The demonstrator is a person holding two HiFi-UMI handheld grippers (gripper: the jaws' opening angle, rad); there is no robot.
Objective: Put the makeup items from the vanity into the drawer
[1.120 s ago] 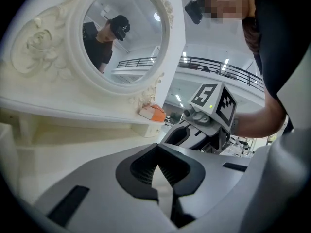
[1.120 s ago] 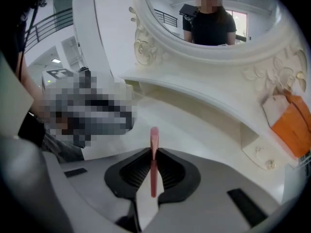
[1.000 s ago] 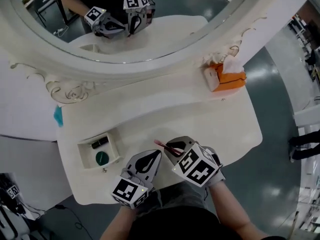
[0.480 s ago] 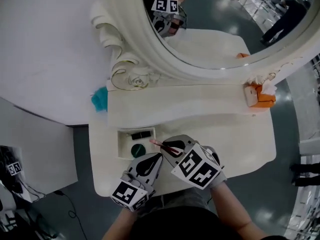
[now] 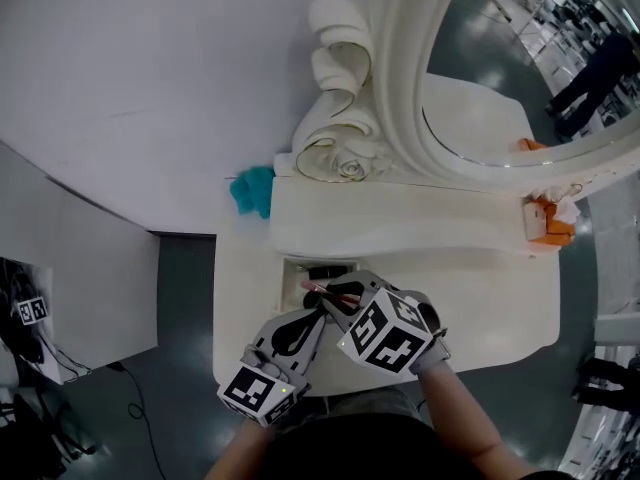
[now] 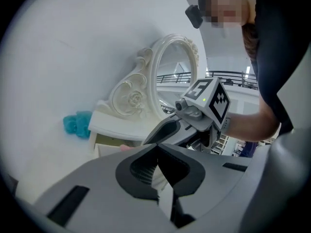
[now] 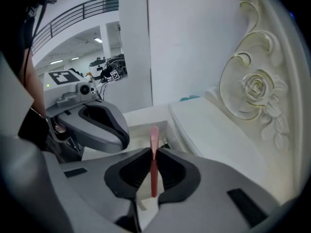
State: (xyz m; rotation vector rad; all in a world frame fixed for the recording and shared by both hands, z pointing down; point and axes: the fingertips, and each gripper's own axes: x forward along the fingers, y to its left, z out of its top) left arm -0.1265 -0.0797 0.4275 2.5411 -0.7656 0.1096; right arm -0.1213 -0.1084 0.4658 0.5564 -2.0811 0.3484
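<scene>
Carried the right gripper (image 5: 327, 292) and the left gripper (image 5: 314, 316) sideways since a second ago: then well to the right of the drawer (image 5: 298, 263), now right at its near edge, covering its front rim in the head view. Pinching a slim pink makeup pencil (image 7: 154, 139) in the right jaws, pressed on the lower shaft, with the free end sticking out past the fingertips. Holding nothing in the left jaws, pressed together, tips just short of the drawer's near edge. Lying with its long axis along the right jaws and aimed into the drawer, with the tip seemingly already above the open compartment in the right gripper view. Already storing a dark item (image 5: 322, 271) toward the drawer's far side. Probably calls for dipping lower and letting go over the drawer's bare floor. Clearly the right hand's job, being the nearer. Some risk of catching on the drawer's rim if released too early.
</scene>
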